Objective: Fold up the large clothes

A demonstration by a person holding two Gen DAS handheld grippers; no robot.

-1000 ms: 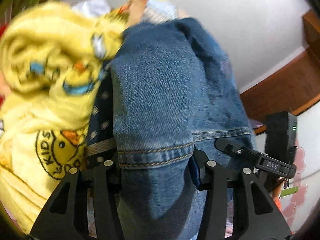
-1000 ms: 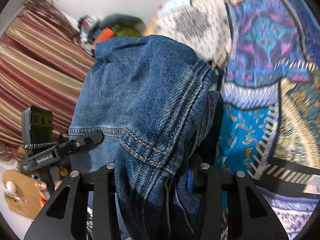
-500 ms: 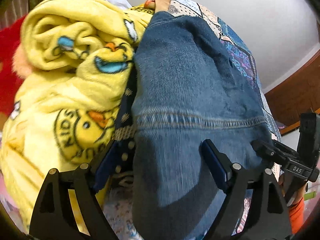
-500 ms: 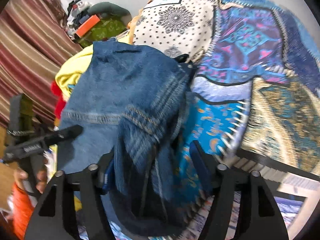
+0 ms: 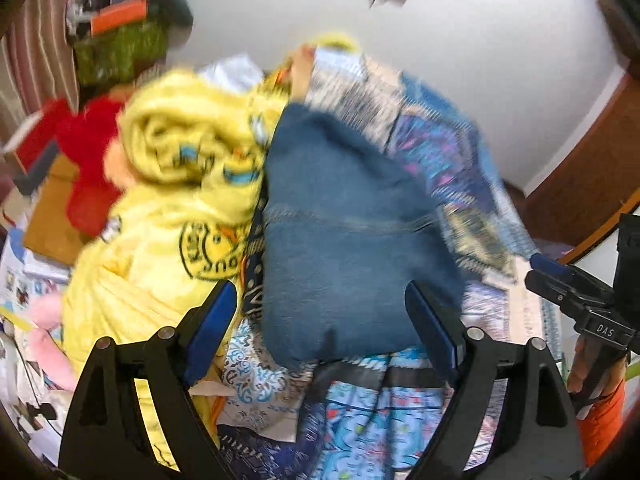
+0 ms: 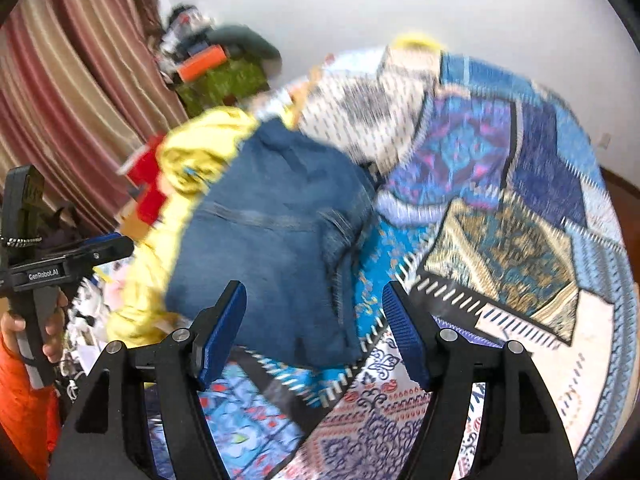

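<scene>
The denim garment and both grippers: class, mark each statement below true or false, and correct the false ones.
1. The left gripper clamps the denim garment. False: its pads stand apart, clear of the cloth.
2. The denim garment lies on the patterned bedspread. True.
3. A yellow duck-print garment lies beside the denim. True.
4. The right gripper is shut. False: its pads stand apart with nothing pinched.
5. The curtain is plain white. False: it is striped red and beige.
</scene>
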